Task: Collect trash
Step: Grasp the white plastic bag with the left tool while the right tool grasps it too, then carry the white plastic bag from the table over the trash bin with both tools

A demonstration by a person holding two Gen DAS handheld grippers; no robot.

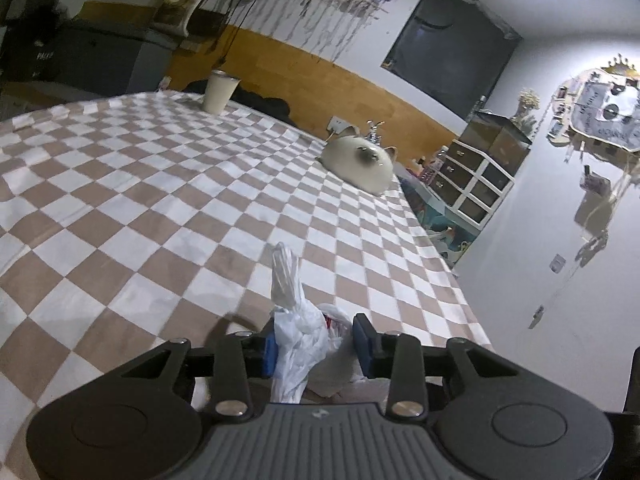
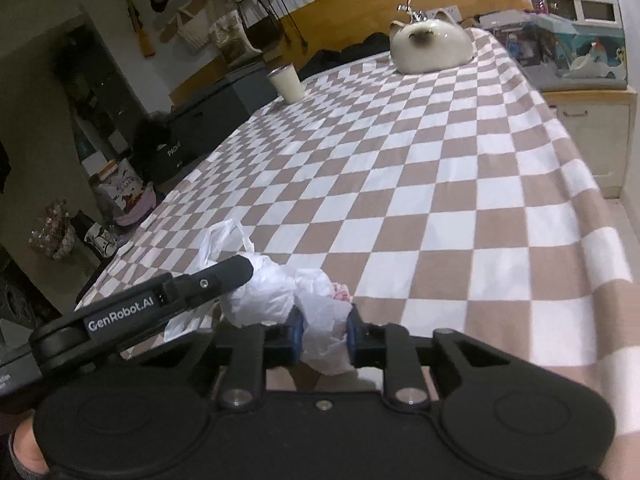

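A white plastic bag (image 1: 298, 336) with something red and pink inside lies at the near edge of the checkered bed (image 1: 168, 184). One handle loop sticks up. My left gripper (image 1: 316, 346) has its jaws wide apart with the bag between them; its left pad touches the plastic. In the right wrist view my right gripper (image 2: 323, 334) has its jaws pressed against the same bag (image 2: 276, 292), pinching its near part. The left gripper's black arm (image 2: 160, 300) comes in from the left over the bag.
A cream cup (image 1: 219, 92) stands at the bed's far edge. A cat-shaped cushion (image 2: 430, 46) lies at the far corner. A drawer cabinet (image 1: 476, 176) and a fish tank (image 2: 580, 54) stand beside the bed. Boxes and clutter (image 2: 120, 196) fill the floor on the left.
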